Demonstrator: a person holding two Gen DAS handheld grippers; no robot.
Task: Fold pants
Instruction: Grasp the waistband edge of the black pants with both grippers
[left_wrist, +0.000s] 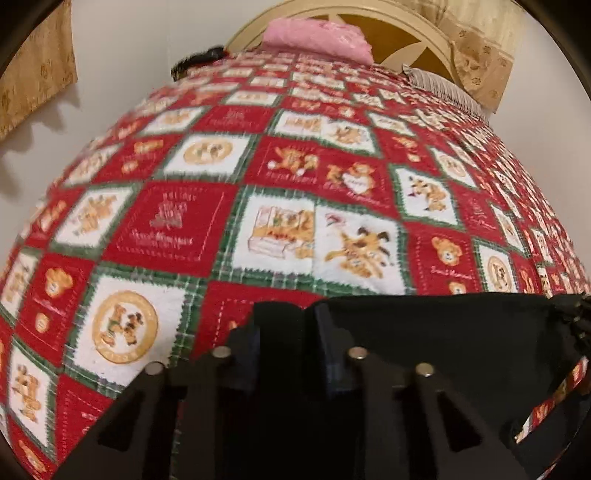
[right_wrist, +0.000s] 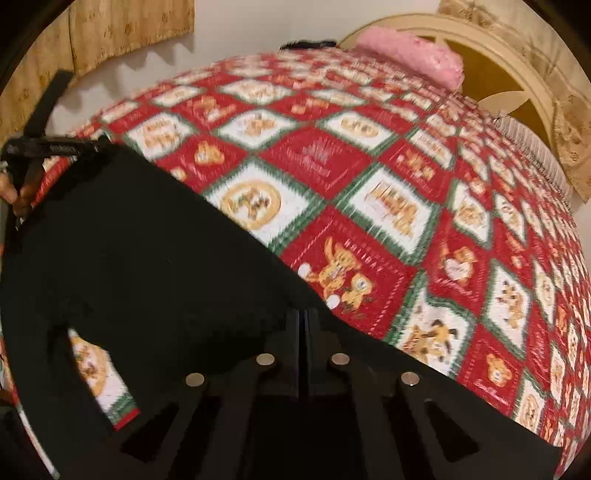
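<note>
Black pants hang from my left gripper, which is shut on their edge at the bottom of the left wrist view. In the right wrist view the same black pants stretch from my right gripper, shut on the cloth, up and left to the other gripper. The pants are held stretched over the red, white and green patchwork bedspread, which also shows in the right wrist view.
A pink pillow lies at the head of the bed against a cream headboard; it also shows in the right wrist view. A striped pillow sits at the far right. Gold curtains hang on the wall.
</note>
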